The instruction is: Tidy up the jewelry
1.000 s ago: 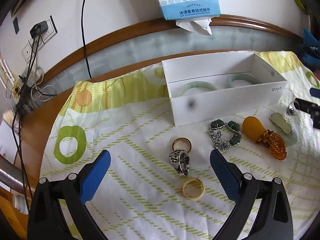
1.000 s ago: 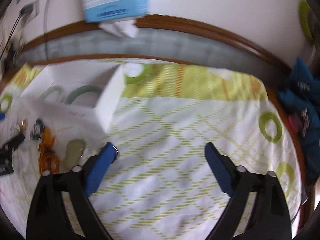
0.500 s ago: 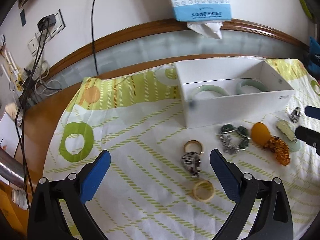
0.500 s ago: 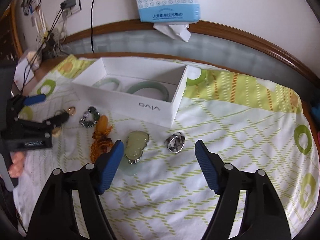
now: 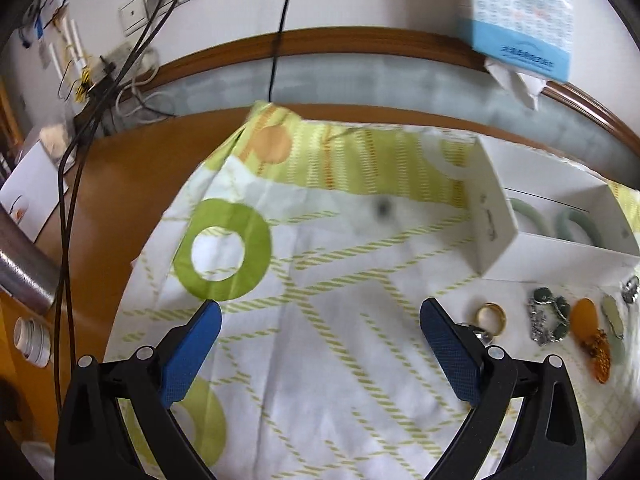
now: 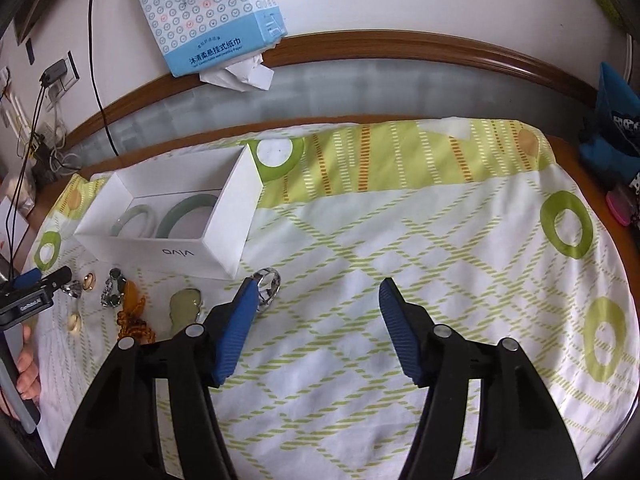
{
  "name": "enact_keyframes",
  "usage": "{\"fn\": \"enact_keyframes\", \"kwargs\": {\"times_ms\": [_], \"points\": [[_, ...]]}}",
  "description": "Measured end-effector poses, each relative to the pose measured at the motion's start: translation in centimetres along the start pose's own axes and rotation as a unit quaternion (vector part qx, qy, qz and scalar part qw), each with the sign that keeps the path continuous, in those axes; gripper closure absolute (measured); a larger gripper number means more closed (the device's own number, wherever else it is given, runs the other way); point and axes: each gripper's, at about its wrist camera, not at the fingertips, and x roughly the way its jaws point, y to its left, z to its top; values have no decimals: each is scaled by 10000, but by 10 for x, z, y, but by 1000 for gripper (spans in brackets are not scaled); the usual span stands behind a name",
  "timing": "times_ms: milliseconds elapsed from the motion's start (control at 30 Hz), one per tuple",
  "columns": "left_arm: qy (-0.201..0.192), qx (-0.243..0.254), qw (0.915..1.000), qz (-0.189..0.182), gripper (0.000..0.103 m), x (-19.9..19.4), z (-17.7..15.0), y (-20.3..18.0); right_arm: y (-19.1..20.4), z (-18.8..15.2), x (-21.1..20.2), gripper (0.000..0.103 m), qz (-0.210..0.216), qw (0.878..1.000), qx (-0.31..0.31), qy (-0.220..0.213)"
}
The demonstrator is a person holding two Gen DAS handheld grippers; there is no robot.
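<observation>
The jewelry lies loose on a patterned cloth (image 6: 400, 240) just in front of the white box (image 6: 168, 250), near the cloth's left edge in the right wrist view. A silver ring (image 6: 269, 285) sits close to the box's front right corner, touching or just behind the tip of the right gripper's left finger (image 6: 236, 328) — which of the 2 cannot be told. Leftward from it lie a pale green pendant (image 6: 185, 307), an amber beaded piece (image 6: 134, 316), a dark green and silver bracelet (image 6: 113, 287), a gold ring (image 6: 89, 281), another silver ring (image 6: 72, 289) and a cream ring (image 6: 74, 322). Inside the box, 2 pale jade bangles (image 6: 188, 216) lie side by side on its floor. The right gripper (image 6: 316, 286) has just been closing, yet its jaws stand apart over bare cloth with nothing between the pads. The left gripper (image 5: 320, 312) is spread wide in its own view, over empty cloth near the cloth's left edge, the gold ring (image 5: 491, 314) just outside its right finger; in the right wrist view its tip reaches the far left of the row, a hand (image 6: 28, 364) on its handle. Behind the cloth, a tissue pack (image 6: 212, 16) hangs on the wall — cables (image 5: 120, 80) and sockets crowd the table's far left corner.
</observation>
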Motion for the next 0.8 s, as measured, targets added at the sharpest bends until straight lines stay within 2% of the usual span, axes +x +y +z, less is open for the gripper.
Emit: {"fn": "enact_keyframes", "kwargs": {"times_ms": [167, 267, 333, 367, 467, 633, 800], "points": [[-99, -45, 9998, -185, 5, -5, 1, 4, -2, -1, -9, 43, 112, 9999, 72, -105], [-129, -27, 9973, -719, 5, -11, 1, 3, -3, -2, -10, 43, 196, 9997, 110, -76], [-89, 155, 9940, -1081, 5, -13, 0, -4, -1, -2, -8, 43, 203, 9997, 83, -50], [-91, 262, 9935, -1104, 5, -14, -1, -8, -1, -2, -8, 43, 200, 9998, 66, -41], [-257, 690, 9938, -836, 5, -21, -7, -24, -1, -2, -7, 43, 187, 9998, 46, -20], [-228, 1074, 9882, -1068, 5, -24, -17, -40, 1, -2, -4, 42, 177, 9998, 10, 27], [-255, 1433, 9847, -954, 5, -24, -24, -55, 2, -2, -4, 42, 183, 9998, -4, 5]]}}
